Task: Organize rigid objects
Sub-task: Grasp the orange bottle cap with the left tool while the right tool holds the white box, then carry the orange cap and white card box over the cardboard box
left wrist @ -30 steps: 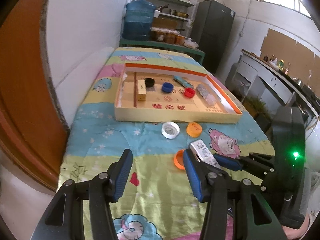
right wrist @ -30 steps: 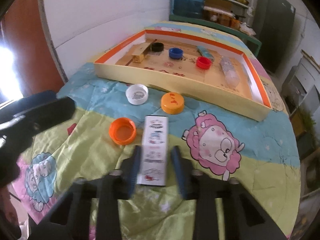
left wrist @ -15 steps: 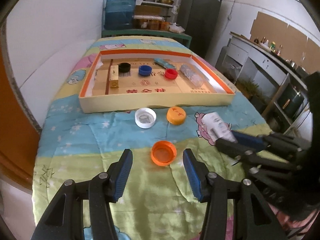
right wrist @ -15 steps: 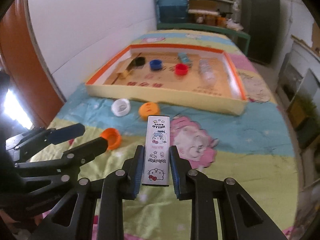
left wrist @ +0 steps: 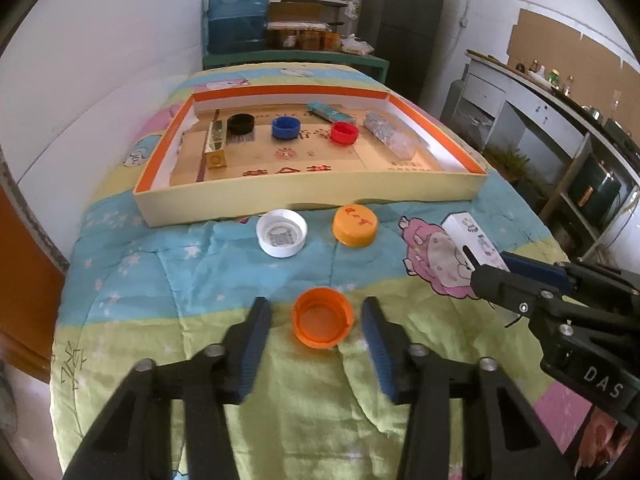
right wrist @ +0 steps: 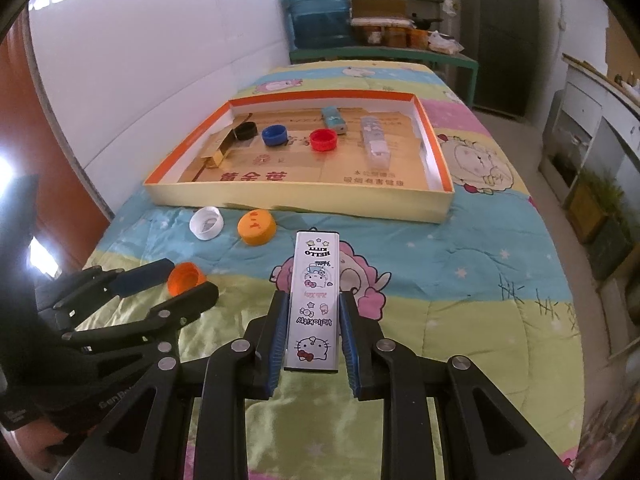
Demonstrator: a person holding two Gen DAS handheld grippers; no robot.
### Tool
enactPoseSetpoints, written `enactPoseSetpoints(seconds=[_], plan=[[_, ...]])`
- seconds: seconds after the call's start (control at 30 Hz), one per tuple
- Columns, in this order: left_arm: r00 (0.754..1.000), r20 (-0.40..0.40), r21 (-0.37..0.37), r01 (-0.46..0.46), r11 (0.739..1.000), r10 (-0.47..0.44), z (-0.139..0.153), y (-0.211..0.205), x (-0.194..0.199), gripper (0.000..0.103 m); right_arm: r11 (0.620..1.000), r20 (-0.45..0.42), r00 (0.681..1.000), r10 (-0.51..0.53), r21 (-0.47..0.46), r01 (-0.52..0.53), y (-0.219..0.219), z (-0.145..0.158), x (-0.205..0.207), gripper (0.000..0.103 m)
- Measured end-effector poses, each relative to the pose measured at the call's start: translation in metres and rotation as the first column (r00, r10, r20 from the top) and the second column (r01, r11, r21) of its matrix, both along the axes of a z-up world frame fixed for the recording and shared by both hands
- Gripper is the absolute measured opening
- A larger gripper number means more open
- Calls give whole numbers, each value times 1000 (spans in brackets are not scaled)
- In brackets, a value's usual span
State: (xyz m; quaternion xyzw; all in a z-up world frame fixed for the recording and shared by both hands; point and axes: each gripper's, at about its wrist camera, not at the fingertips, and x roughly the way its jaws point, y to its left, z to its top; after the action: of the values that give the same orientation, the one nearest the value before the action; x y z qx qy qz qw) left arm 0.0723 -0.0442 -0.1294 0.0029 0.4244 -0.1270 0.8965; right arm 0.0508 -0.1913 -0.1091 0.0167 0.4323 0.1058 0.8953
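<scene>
outside: two orange caps (left wrist: pixel 323 323), one white (left wrist: pixel 281 233); left gripper (left wrist: pixel 316 316) closing, right gripper (right wrist: pixel 314 312) clamps box (right wrist: pixel 315 298).

The left tool (left wrist: pixel 316 316) points steeply down, its jaws closing on either side of an orange cap (left wrist: pixel 323 323) without touching it. The right tool (right wrist: pixel 314 312), at its 3 o'clock, is clamped on a white box (right wrist: pixel 314 300), tilted down likewise.

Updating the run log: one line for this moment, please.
left gripper: closing around orange cap, not gripping | right gripper: holding white box | tray: ahead
</scene>
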Motion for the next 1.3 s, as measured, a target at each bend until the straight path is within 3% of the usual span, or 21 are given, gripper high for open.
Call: enactPoseSetpoints(seconds=[0.1,0.37,0.7,1.1,1.3], plan=[[1000,-1,-9,-13,1000,13,1,4,1,31,1000,-4,1000,0,2,0,0,-1,1,26],[1000,13,-27,-15,1000,16,7,8,-3,31,1000,-2,1000,4,6,-4,3,-1,2,26],[997,69,-68,-21,997,25,38,15,-4,31,1000,49,999,16,7,-16,7,19,8,26],[989,138,-114,-32,993,48,79,19,28,31,1000,122,992,17,14,-19,4,55,34,26],[988,148,-113,-38,993,55,85,19,49,31,999,125,992,34,21,-36,8,59,53,26]])
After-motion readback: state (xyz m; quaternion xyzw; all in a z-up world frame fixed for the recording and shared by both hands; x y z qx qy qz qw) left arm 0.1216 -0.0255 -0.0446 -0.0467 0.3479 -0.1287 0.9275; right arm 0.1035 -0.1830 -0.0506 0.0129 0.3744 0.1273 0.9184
